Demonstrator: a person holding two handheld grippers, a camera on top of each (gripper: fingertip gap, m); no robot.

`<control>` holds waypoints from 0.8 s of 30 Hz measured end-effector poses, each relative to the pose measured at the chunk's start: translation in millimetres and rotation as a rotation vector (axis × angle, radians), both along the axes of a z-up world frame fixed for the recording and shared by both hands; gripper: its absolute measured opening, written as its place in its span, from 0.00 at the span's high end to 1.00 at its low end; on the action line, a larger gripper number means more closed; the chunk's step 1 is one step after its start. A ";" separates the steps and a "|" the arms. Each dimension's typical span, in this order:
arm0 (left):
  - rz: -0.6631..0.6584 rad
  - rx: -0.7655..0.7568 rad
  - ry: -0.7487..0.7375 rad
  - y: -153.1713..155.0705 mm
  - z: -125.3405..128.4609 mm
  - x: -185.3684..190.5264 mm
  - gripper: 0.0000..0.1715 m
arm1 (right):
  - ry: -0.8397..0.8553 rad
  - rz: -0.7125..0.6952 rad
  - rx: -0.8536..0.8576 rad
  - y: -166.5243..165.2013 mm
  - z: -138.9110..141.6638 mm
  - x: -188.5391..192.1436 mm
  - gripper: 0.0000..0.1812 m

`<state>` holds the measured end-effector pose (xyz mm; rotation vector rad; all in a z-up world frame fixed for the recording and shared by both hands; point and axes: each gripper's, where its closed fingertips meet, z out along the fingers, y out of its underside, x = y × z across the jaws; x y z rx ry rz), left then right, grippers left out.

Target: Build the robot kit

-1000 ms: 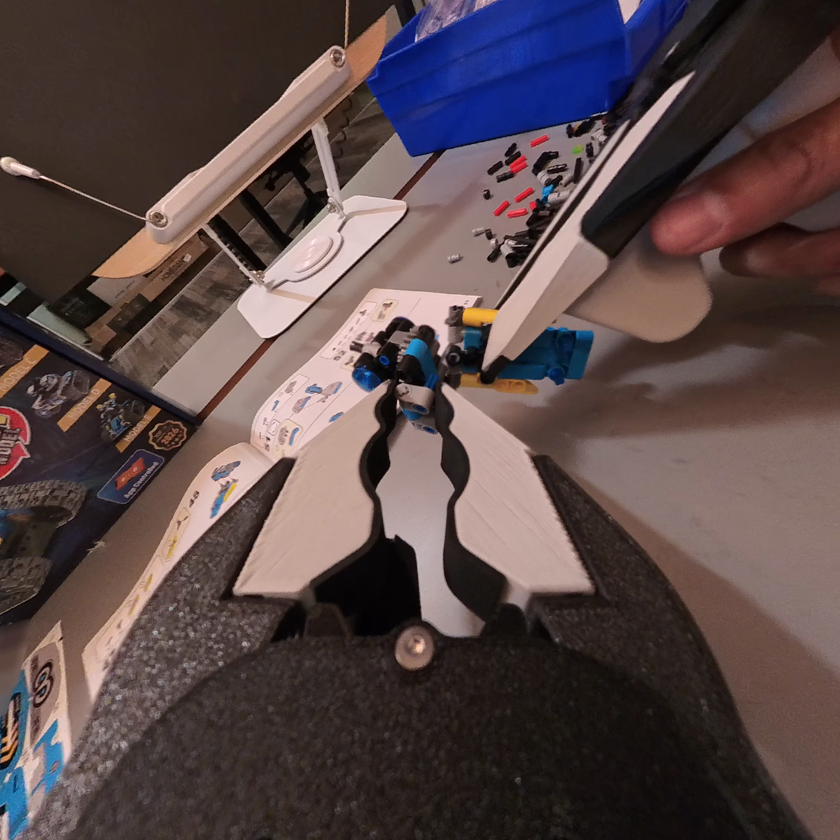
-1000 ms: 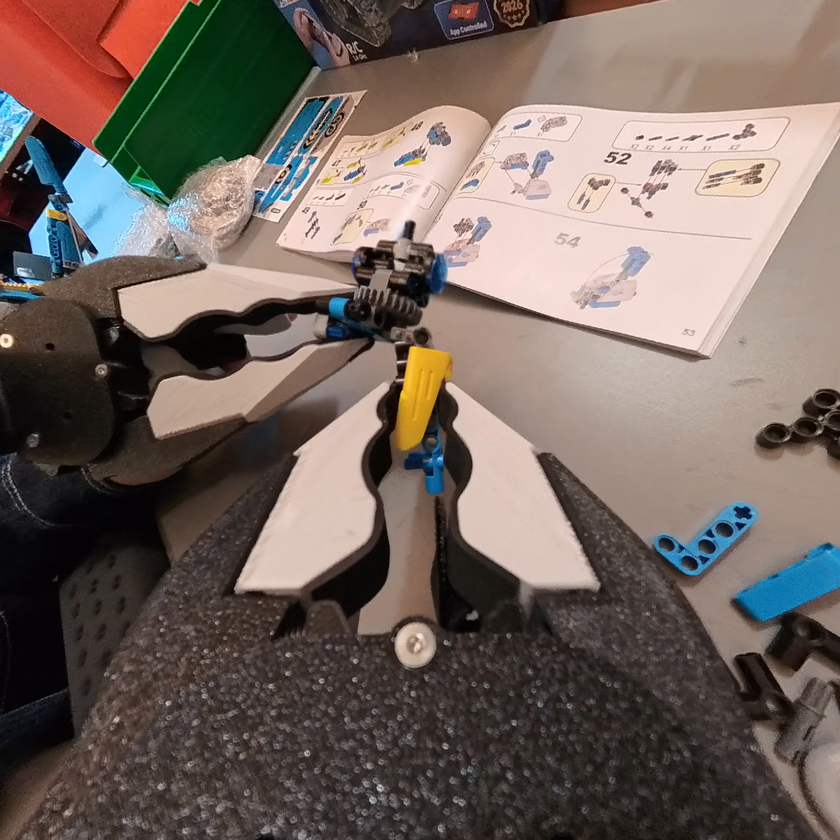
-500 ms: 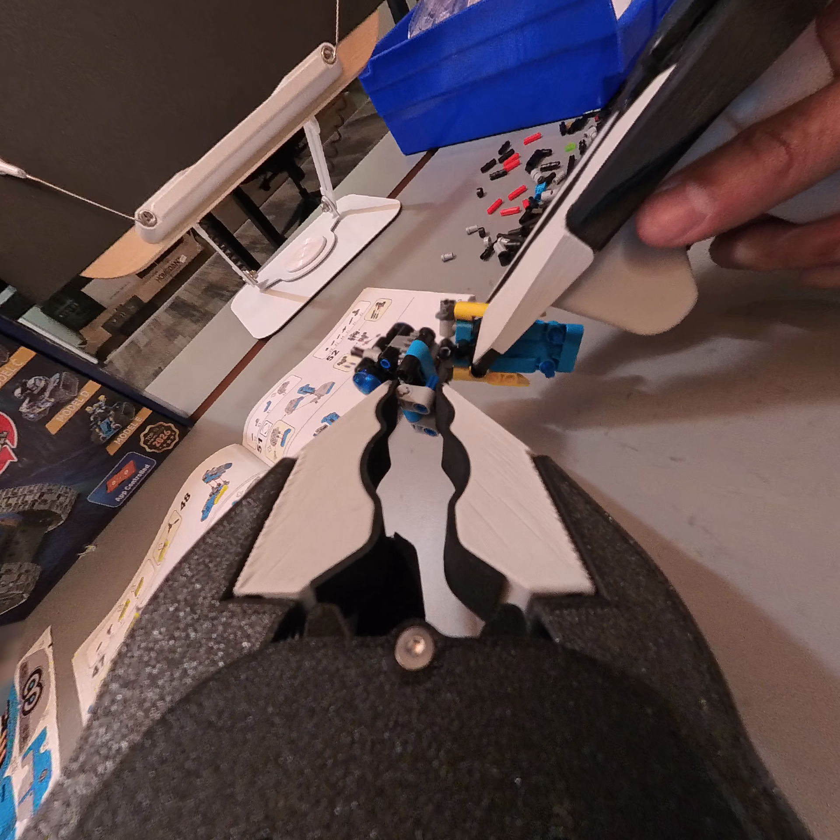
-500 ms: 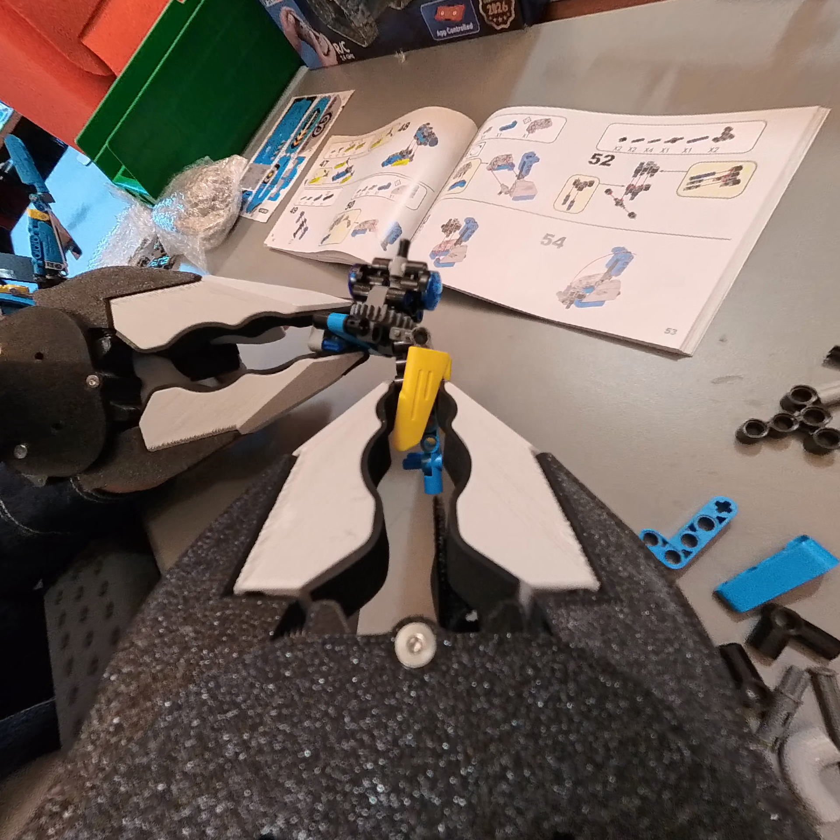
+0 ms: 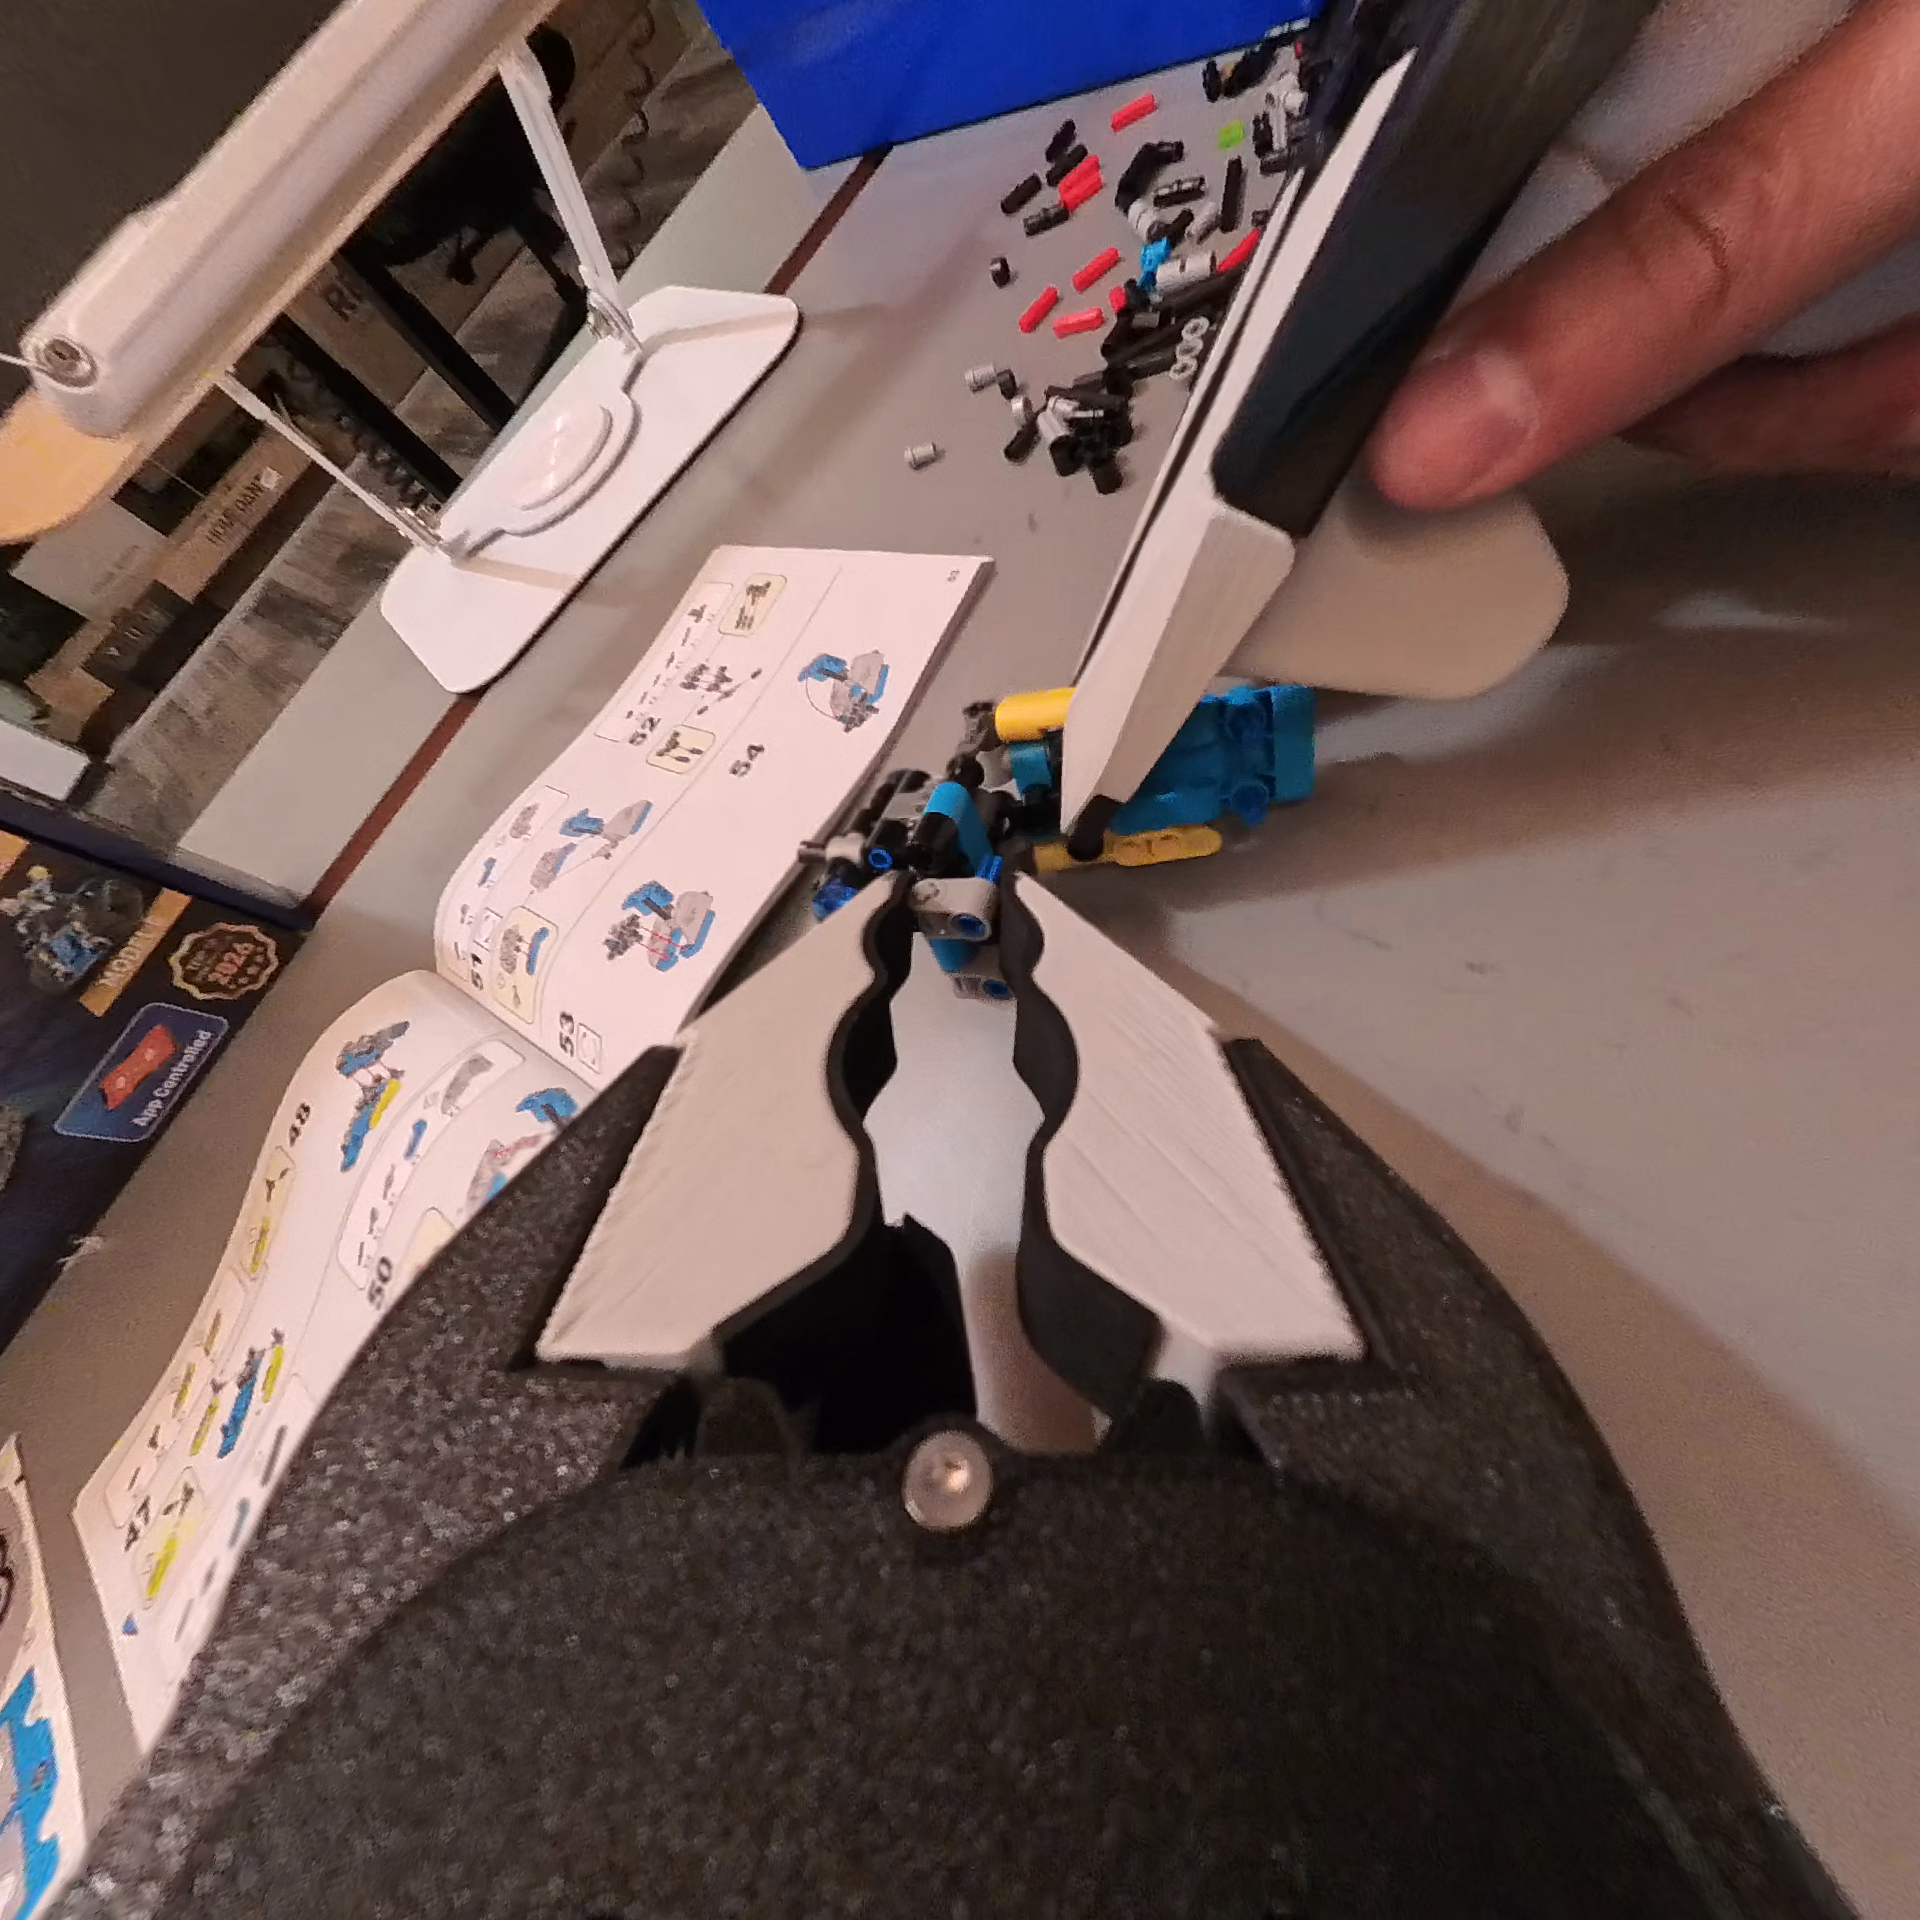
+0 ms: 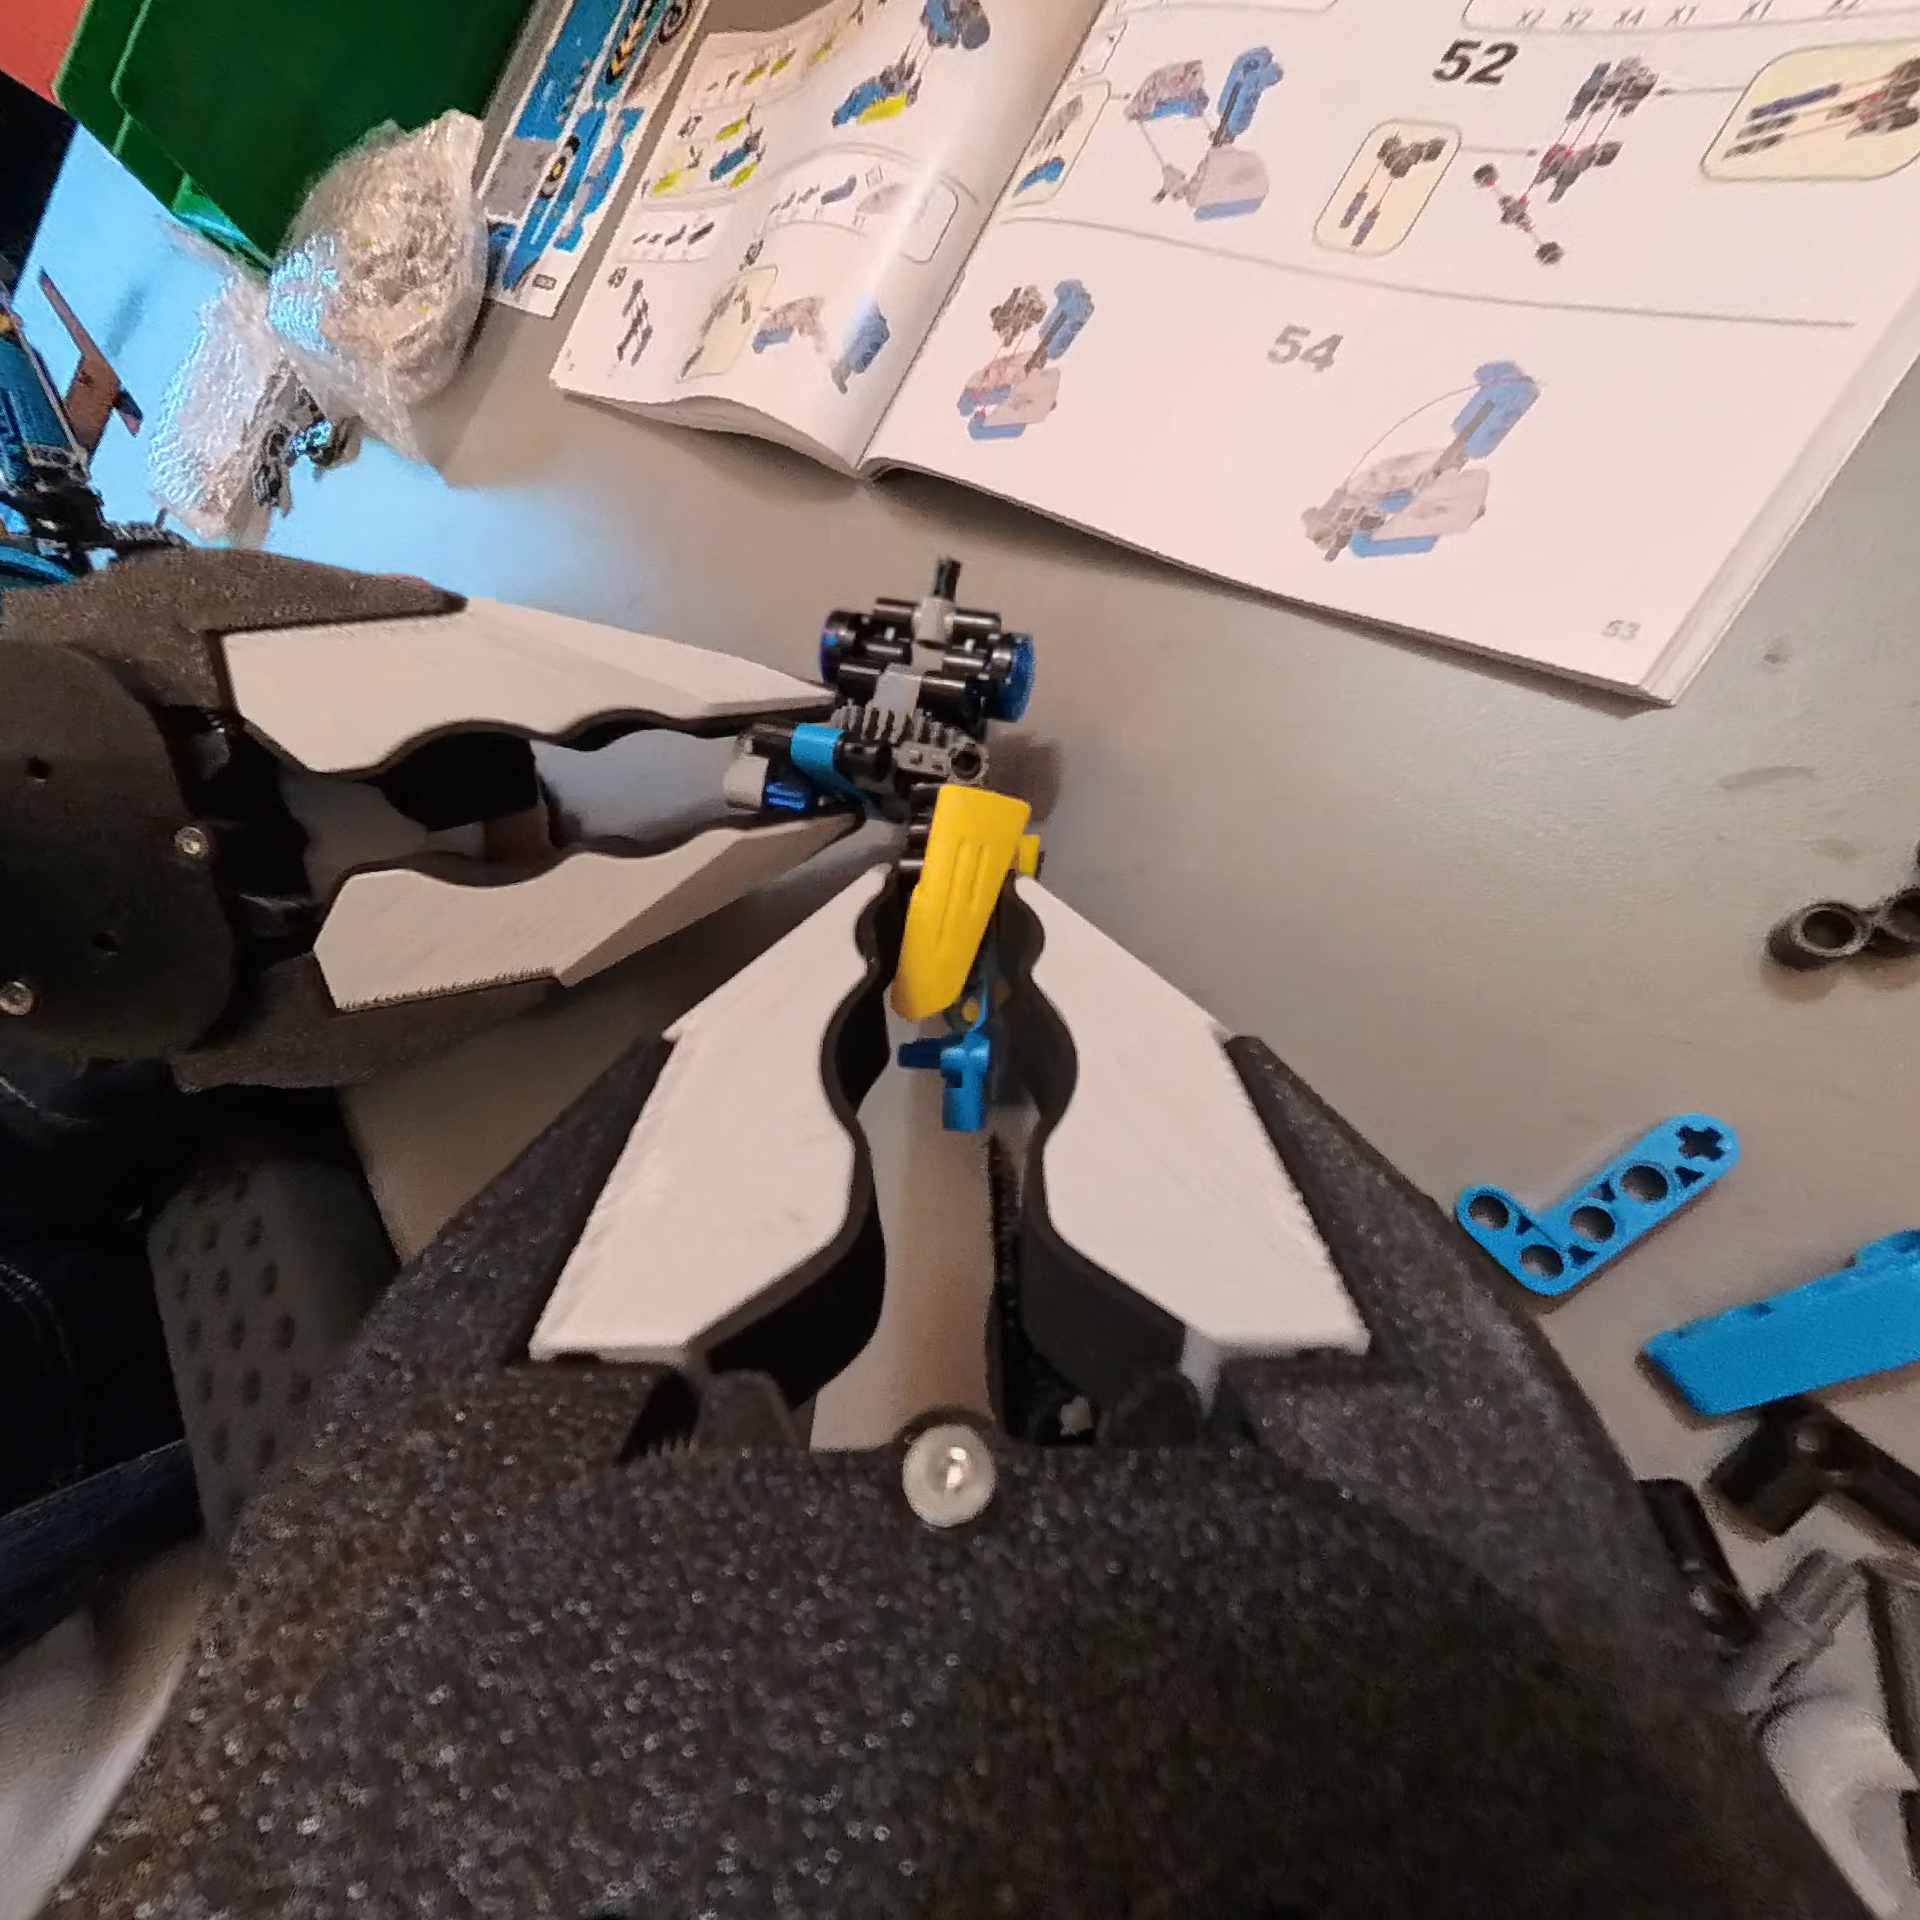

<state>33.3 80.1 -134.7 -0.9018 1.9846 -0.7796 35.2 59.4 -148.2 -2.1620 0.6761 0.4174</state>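
My left gripper [image 5: 951, 904] is shut on the grey and blue end of a small black, blue and grey brick assembly [image 5: 914, 831]. My right gripper [image 6: 951, 894] is shut on a yellow curved piece [image 6: 961, 883] with a blue part [image 6: 964, 1081] behind it. The yellow piece's far end meets the black assembly [image 6: 920, 665], held above the grey table [image 6: 1299, 883]. In the right wrist view the left gripper [image 6: 847, 753] comes in from the left. In the left wrist view the right gripper [image 5: 1086, 826] comes down from the upper right, with a hand [image 5: 1662, 312] on it.
An open instruction booklet [image 6: 1351, 364] lies just beyond the grippers. Loose black, red and grey pieces [image 5: 1122, 312], a blue bin [image 5: 987, 62] and a white lamp base [image 5: 592, 457] are farther off. A blue L-beam [image 6: 1600, 1205] and blue panel [image 6: 1797, 1330] lie right; a green bin [image 6: 270, 94] and plastic bag [image 6: 384, 270] lie left. The grippers are tip to tip, or close to it.
Both grippers, still shut on their pieces, have moved together toward the booklet, which now looks larger and closer. The pieces stay pressed together.
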 end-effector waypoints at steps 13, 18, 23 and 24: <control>0.027 0.014 0.076 9.1 -12.0 -3.5 0.90 | -0.112 0.045 -0.048 0.7 -3.9 -1.7 0.91; 0.038 -0.035 0.114 12.4 -13.5 -6.6 0.90 | -0.124 0.041 -0.053 -0.1 -3.5 -0.2 0.91; 0.087 -0.077 0.144 13.4 -15.1 -8.3 0.90 | -0.125 0.009 -0.067 3.9 -3.6 -2.1 0.91; 0.101 -0.091 0.151 13.6 -15.3 -8.5 0.90 | -0.122 -0.004 -0.076 4.6 -3.5 -2.9 0.91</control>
